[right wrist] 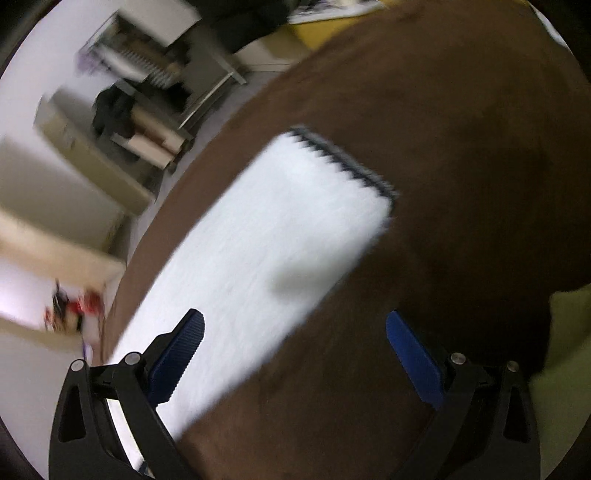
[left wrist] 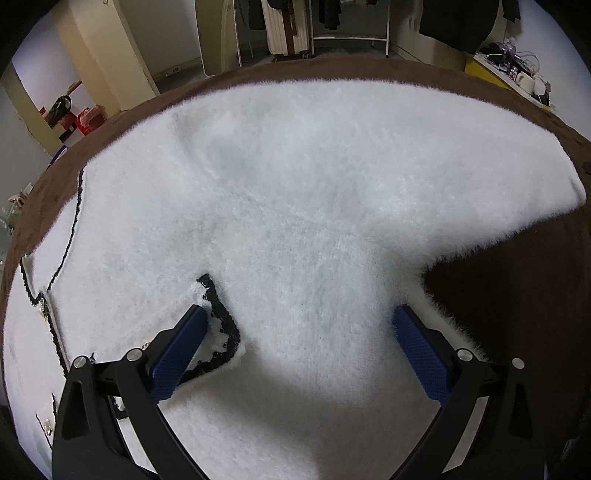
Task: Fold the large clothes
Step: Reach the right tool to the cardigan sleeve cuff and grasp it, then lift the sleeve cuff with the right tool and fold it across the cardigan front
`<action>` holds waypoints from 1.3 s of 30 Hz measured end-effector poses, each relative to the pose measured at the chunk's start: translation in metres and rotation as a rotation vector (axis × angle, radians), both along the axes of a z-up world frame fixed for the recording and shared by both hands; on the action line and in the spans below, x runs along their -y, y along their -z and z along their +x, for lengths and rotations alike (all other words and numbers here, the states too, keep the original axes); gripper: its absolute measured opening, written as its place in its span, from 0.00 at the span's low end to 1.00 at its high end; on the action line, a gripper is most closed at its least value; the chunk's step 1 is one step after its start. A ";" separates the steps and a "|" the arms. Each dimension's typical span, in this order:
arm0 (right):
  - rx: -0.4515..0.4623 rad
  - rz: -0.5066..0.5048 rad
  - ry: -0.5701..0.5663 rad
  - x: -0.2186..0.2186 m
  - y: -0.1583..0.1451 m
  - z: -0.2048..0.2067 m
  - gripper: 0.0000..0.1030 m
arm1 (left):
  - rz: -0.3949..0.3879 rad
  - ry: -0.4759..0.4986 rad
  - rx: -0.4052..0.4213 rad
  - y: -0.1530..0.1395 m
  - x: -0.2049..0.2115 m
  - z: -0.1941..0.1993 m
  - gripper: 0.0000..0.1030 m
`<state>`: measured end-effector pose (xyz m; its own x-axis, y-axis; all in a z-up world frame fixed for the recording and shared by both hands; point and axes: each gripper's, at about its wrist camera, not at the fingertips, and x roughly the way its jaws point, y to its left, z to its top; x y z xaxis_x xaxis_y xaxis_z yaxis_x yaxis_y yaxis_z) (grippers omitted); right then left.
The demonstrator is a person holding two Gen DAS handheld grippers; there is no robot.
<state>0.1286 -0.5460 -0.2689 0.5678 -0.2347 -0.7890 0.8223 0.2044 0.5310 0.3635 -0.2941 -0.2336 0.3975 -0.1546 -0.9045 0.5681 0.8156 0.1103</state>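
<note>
A fluffy white cardigan point(left wrist: 295, 192) with black trim point(left wrist: 221, 314) lies spread on a brown cloth-covered table point(left wrist: 517, 280). Its right sleeve point(left wrist: 461, 177) stretches to the right. My left gripper point(left wrist: 300, 317) is open and empty just above the garment's body, next to the black-trimmed edge. In the blurred right wrist view, a white sleeve point(right wrist: 266, 251) with a black-trimmed cuff point(right wrist: 343, 162) lies flat on the brown table point(right wrist: 461, 184). My right gripper point(right wrist: 295, 321) is open and empty above the sleeve's near part.
A clothes rack with dark garments point(left wrist: 332, 18) and a suitcase point(left wrist: 284, 33) stand beyond the table's far edge. A yellow shelf with clutter point(left wrist: 509, 70) is at the back right. Shelving point(right wrist: 147, 110) stands left of the table.
</note>
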 end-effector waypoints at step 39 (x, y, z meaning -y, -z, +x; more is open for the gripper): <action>0.254 -0.357 -0.357 -0.044 -0.179 0.072 0.14 | -0.075 -0.088 0.006 -0.024 -0.022 -0.009 0.94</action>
<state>0.2010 -0.5017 -0.0900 0.8225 -0.2204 -0.5244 0.5246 0.6500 0.5498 0.3541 -0.2725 -0.2093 0.4181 -0.1859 -0.8892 0.4937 0.8682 0.0506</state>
